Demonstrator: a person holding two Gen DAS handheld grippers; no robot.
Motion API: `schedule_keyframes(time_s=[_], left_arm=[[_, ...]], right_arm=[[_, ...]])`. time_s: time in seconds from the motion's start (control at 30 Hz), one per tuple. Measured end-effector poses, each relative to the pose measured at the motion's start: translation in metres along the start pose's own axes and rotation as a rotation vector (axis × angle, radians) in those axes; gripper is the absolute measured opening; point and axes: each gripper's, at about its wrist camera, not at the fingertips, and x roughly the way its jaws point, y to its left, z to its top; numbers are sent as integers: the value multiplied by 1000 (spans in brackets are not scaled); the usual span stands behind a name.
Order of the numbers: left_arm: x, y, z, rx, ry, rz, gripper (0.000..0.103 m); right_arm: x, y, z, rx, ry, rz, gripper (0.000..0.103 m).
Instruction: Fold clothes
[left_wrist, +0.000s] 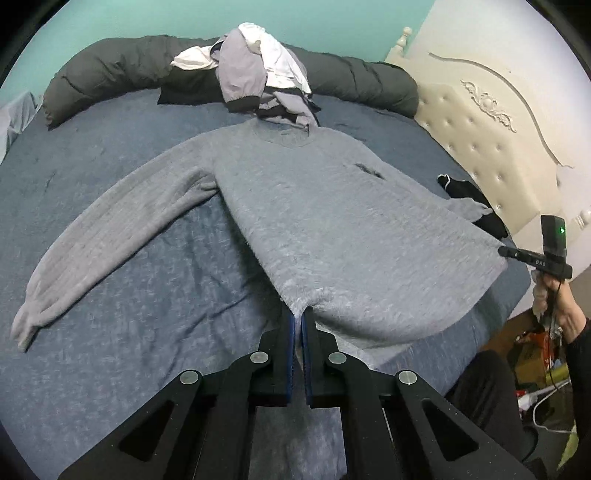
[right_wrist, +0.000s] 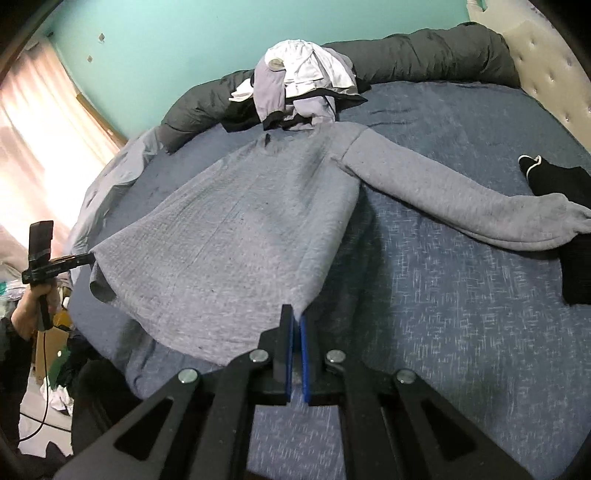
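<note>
- Gripping the grey sweater (left_wrist: 332, 221) by its hem, both tools pinch a bottom corner each: left gripper (left_wrist: 298, 317) clamped on one, right gripper (right_wrist: 297, 314) clamped on the other.
- Hem lifted off the blue bed (left_wrist: 129, 350) near its front edge (collar end lies flat).
- Sleeves spread outward on the bedding.
- Pile of clothes (left_wrist: 255, 70) sits at the far edge.
- Black garment (right_wrist: 565, 192) lies under one cuff.

A home bedroom: a bed (left_wrist: 110, 155) with blue bedding, a cream tufted headboard (left_wrist: 491, 147), teal wall (right_wrist: 166, 37), curtained window (right_wrist: 40, 122), and a clothes pile (left_wrist: 258, 70).
</note>
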Motion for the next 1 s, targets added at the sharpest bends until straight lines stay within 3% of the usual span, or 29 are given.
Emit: schedule_keyframes(time_s=[0.23, 0.4, 0.57, 0.63, 0.7, 0.8, 0.9, 0.93, 1.0], left_arm=[[47, 24, -35, -71, 141, -30, 4], [87, 41, -57, -127, 191, -19, 4], [100, 49, -68, -165, 196, -9, 6], [101, 46, -71, -157, 203, -12, 15], [101, 43, -75, -148, 210, -15, 35], [101, 38, -80, -135, 220, -19, 37], [102, 34, -85, -122, 230, -24, 37], [102, 32, -87, -118, 234, -25, 37], [102, 29, -90, -109, 241, -28, 38]], right_arm=[[45, -21, -32, 56, 141, -62, 3], [67, -29, -44, 69, 141, -90, 3], [83, -34, -54, 76, 133, -116, 5], [81, -30, -52, 56, 123, -139, 6], [76, -28, -49, 37, 110, -172, 7], [66, -26, -48, 42, 76, -151, 9], [66, -24, -52, 38, 91, -131, 26], [69, -22, -53, 35, 107, -125, 37], [75, -20, -57, 32, 137, -123, 42]])
